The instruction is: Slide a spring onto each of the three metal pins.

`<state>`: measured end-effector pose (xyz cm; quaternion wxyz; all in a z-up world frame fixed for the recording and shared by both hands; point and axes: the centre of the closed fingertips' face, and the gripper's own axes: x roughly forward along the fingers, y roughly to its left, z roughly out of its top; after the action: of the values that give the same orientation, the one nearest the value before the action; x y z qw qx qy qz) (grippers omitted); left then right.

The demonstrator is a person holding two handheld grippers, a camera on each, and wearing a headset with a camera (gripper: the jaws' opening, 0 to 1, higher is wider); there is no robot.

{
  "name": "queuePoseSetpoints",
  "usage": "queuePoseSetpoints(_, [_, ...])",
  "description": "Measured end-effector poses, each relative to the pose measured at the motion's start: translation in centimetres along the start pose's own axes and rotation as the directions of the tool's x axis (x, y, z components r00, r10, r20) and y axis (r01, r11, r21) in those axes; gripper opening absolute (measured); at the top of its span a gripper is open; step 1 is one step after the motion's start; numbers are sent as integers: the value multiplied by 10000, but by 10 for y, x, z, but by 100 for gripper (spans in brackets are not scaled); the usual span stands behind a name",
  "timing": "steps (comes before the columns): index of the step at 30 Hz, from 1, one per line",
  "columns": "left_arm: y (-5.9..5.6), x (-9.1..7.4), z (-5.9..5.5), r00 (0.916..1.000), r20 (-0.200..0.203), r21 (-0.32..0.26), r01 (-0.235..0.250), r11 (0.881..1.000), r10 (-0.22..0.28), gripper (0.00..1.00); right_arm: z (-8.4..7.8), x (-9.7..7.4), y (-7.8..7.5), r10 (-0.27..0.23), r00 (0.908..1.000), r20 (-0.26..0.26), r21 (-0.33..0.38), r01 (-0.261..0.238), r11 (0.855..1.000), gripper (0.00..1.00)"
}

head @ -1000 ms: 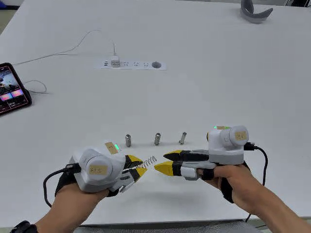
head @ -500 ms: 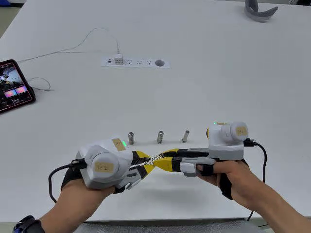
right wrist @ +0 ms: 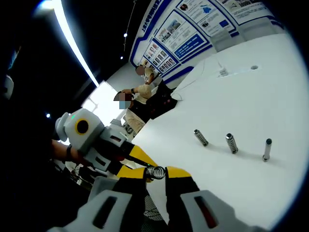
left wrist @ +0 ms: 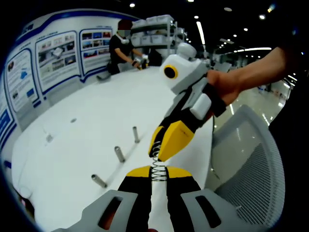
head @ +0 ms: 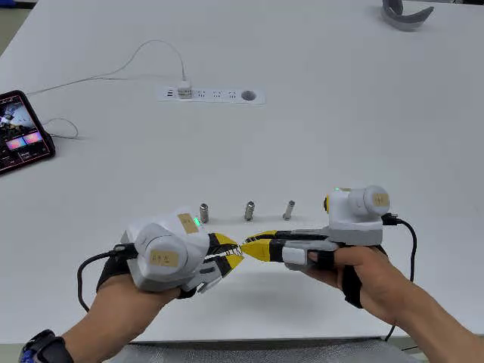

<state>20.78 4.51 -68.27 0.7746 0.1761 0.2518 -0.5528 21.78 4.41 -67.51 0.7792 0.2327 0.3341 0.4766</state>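
Three short metal pins stand in a row on the white table (head: 340, 113). The left pin (head: 203, 212) and the middle pin (head: 249, 211) each carry a spring, while the right pin (head: 289, 209) is bare. In front of them the two grippers meet tip to tip. My left gripper (head: 231, 253) (left wrist: 155, 173) is shut on one end of a small steel spring (left wrist: 157, 166) (right wrist: 155, 171). My right gripper (head: 248, 248) (right wrist: 154, 175) is shut on the spring's other end. In the head view the yellow jaws hide most of the spring.
A white power strip (head: 210, 95) with a plugged cable lies at the back. At the left edge a tablet (head: 19, 132) rests on the table, and a grey curved object (head: 408, 11) sits far right. The table's front edge runs just under my hands. A mesh chair (left wrist: 246, 164) stands beside the table.
My right gripper, open a second ago, has moved left and shut on the free end of the spring sticking out of my left gripper. The two grippers now touch.
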Motion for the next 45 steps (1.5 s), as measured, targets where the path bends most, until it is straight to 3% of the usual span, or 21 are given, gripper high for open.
queuePoseSetpoints(10, [-1,2,0,9998,-26,90,187,9998,-187,10,2,-1,4,92,9999,-108,-107,-94,9999,14])
queuePoseSetpoints(15, [-1,3,4,9990,144,-57,432,9991,-431,9,8,-4,8,157,9996,-253,-428,-168,9989,13])
queuePoseSetpoints(18, [-1,3,7,9981,288,-152,544,9984,-539,9,10,-6,9,103,9982,-589,-847,-153,9963,13])
queuePoseSetpoints(25, [-3,4,13,9957,526,-244,782,9966,-768,9,12,-8,14,0,9831,-1829,-2097,-390,9770,12])
queuePoseSetpoints(31, [-3,3,20,9926,734,-242,982,9949,-962,9,16,-9,20,-204,9599,-2797,-3198,-731,9447,12])
queuePoseSetpoints(38, [-2,4,29,9888,964,-284,1173,9927,-1141,9,21,-11,24,-441,9331,-3570,-4063,-1126,9068,12])
queuePoseSetpoints(43, [-4,5,34,9832,1136,-204,1457,9891,-1425,9,20,-16,25,-834,8926,-4430,-4885,-1623,8574,12])
queuePoseSetpoints(45, [-7,6,37,9801,1167,-93,1627,9866,-1605,9,19,-19,26,-976,8718,-4801,-5137,-1892,8368,12])
